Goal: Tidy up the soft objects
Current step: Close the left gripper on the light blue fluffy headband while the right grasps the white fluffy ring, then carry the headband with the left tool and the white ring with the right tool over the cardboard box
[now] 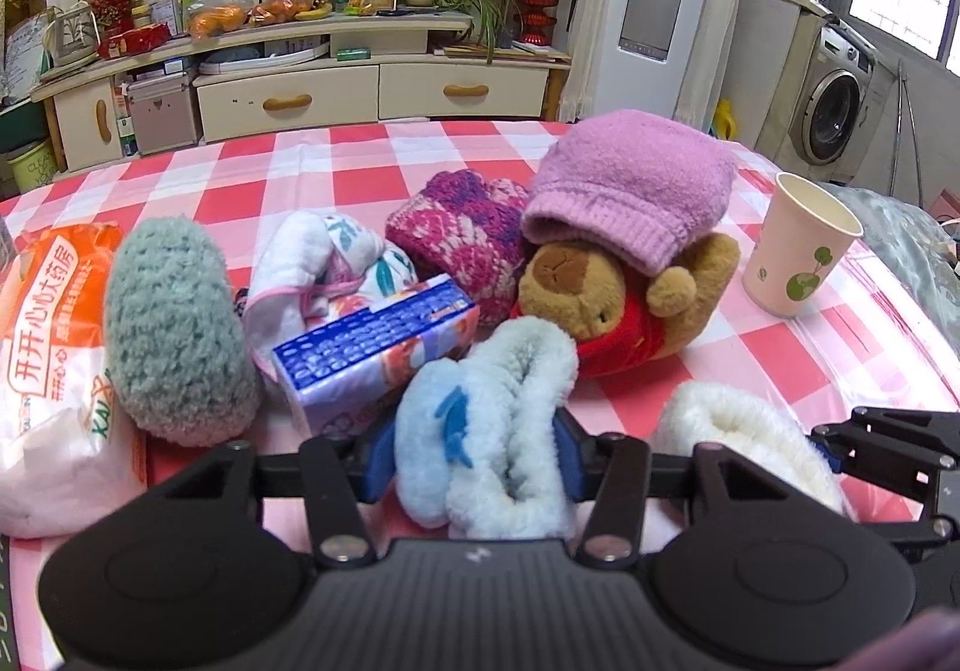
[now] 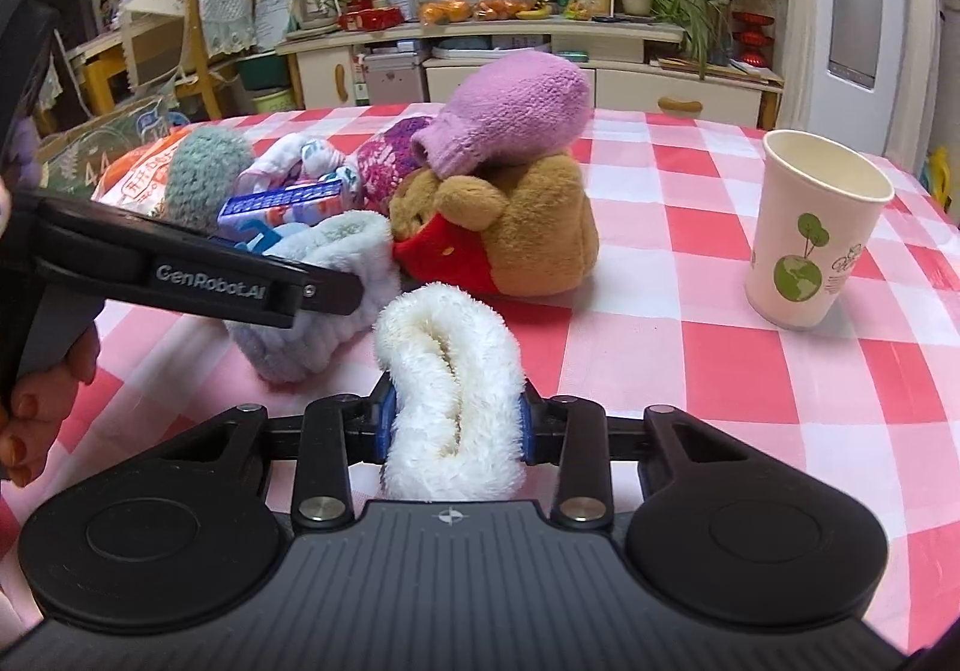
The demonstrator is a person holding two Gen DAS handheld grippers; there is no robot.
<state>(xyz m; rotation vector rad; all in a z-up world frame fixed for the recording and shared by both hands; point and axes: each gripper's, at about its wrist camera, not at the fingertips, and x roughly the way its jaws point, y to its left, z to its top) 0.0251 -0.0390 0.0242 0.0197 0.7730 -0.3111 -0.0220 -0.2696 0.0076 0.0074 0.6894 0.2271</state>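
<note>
Left gripper [image 1: 474,452] clamped on blue sock [image 1: 486,431], right gripper [image 2: 457,425] clamped on white sock [image 2: 450,383], both on the checked table [image 2: 690,371] just in front of the plush bear [image 1: 624,293]. Purple hat [image 1: 630,185] sits on the bear; tissue box [image 1: 372,353] left of it, cup [image 2: 810,233] right, well apart. Only right view shows a hand [image 2: 36,401] holding the left gripper.

White fluffy sock [image 2: 451,389] pinched between the blue pads of the right gripper [image 2: 457,425], pale blue fluffy sock [image 2: 324,299] clamped by the left gripper [image 2: 336,287] beside it, paper cup [image 2: 810,227] stood upright on checked tablecloth [image 2: 690,359], plush bear [image 2: 516,227] capped by a purple sock [image 2: 510,113].
</note>
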